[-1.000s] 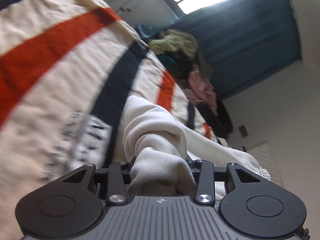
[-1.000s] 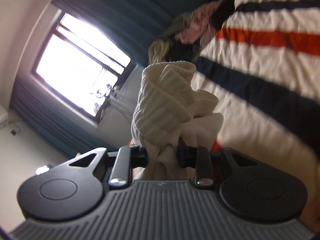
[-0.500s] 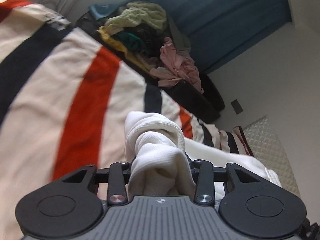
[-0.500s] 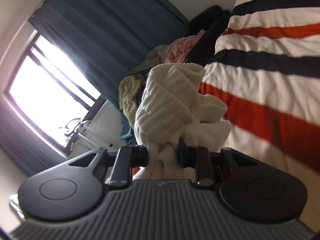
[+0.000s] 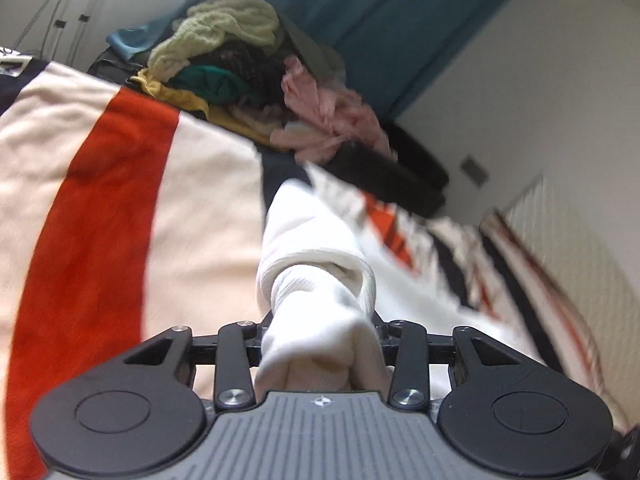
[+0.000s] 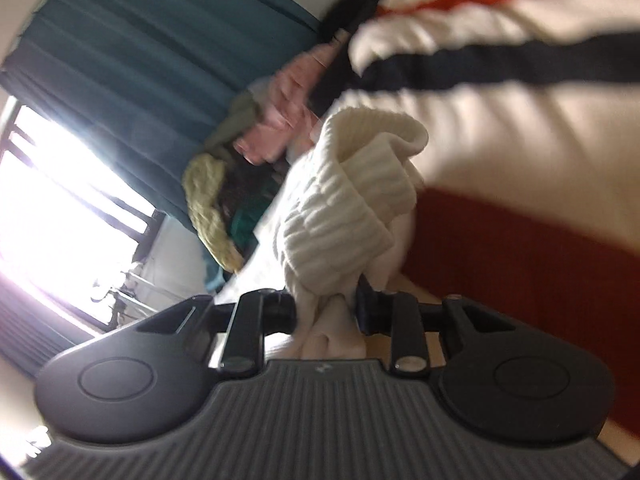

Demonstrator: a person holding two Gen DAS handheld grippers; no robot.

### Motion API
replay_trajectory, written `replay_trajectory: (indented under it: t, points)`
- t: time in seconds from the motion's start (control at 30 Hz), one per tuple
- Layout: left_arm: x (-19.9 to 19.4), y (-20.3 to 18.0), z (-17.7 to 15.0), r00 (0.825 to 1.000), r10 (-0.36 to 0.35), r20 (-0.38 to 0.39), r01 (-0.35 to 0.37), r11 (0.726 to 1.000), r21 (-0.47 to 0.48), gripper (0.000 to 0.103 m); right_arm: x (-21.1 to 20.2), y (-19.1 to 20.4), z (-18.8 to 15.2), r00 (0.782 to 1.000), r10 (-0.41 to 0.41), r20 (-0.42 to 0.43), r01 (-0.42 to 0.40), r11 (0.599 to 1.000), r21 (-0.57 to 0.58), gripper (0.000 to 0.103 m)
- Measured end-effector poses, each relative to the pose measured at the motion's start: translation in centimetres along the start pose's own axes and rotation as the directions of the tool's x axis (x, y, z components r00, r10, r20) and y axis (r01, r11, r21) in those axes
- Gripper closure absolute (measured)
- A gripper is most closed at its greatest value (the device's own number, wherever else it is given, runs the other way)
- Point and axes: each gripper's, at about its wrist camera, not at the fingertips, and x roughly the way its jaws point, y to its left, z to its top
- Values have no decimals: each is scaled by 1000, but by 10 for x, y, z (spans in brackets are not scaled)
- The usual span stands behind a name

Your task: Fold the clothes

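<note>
A cream ribbed knit garment (image 5: pixel 316 292) is bunched between the jaws of my left gripper (image 5: pixel 320 340), which is shut on it. It trails to the right over the striped blanket (image 5: pixel 100 200). My right gripper (image 6: pixel 326 312) is shut on another bunched part of the same cream garment (image 6: pixel 344 208), its ribbed cuff folded over above the jaws. Both views are tilted and blurred. The fingertips are hidden by the cloth.
The bed is covered by a cream blanket with red and navy stripes (image 6: pixel 520 132). A pile of loose clothes (image 5: pixel 256 68), green, yellow and pink, lies at the far end before a teal curtain (image 5: pixel 380 20). A bright window (image 6: pixel 52 200) is at the right wrist view's left.
Both grippers have swung with the garment held. The left view has tilted toward the clothes pile and wall. The right view has rolled so the blanket fills its right side.
</note>
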Motion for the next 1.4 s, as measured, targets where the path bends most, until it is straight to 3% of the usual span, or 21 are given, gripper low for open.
replay_trajectory:
  t: [0.13, 0.2, 0.3, 0.7, 0.9, 1.0, 1.07, 1.17, 1.23, 1.4]
  points:
    - [-9, 14, -15, 998, 9, -55, -7, 999, 35, 52, -11, -22, -27, 998, -58, -33, 60, 997, 46, 65]
    - [-20, 9, -14, 996, 41, -77, -37, 998, 46, 42, -17, -16, -27, 983, -162, -90, 167, 984, 59, 61]
    - [-49, -7, -10, 993, 81, -86, -74, 994, 76, 42, -36, 8, -22, 969, -212, -125, 215, 976, 15, 62]
    - [-239, -113, 11, 990, 86, 109, -111, 962, 249, 36, -176, 149, -26, 988, -152, -3, 144, 945, -294, 62]
    - [-334, -148, -5, 973, 98, 208, -166, 925, 341, 30, -250, 201, -51, 994, -87, 61, 106, 884, -456, 61]
    - [-374, -155, -16, 971, 97, 218, -171, 922, 348, 12, -285, 221, -70, 994, -53, 93, 95, 837, -539, 60]
    - [-400, -158, -24, 970, 92, 227, -172, 915, 365, 0, -305, 227, -83, 995, -32, 97, 83, 806, -586, 47]
    - [-435, -161, -39, 964, 83, 252, -183, 896, 405, 0, -332, 232, -102, 994, 6, 110, 65, 775, -628, 32]
    - [-455, -163, -52, 962, 75, 263, -188, 881, 434, 0, -348, 231, -114, 991, 43, 129, 48, 774, -631, 14]
    - [-492, -166, -90, 958, 50, 281, -190, 846, 498, 0, -373, 229, -149, 979, 99, 177, 43, 751, -659, 12]
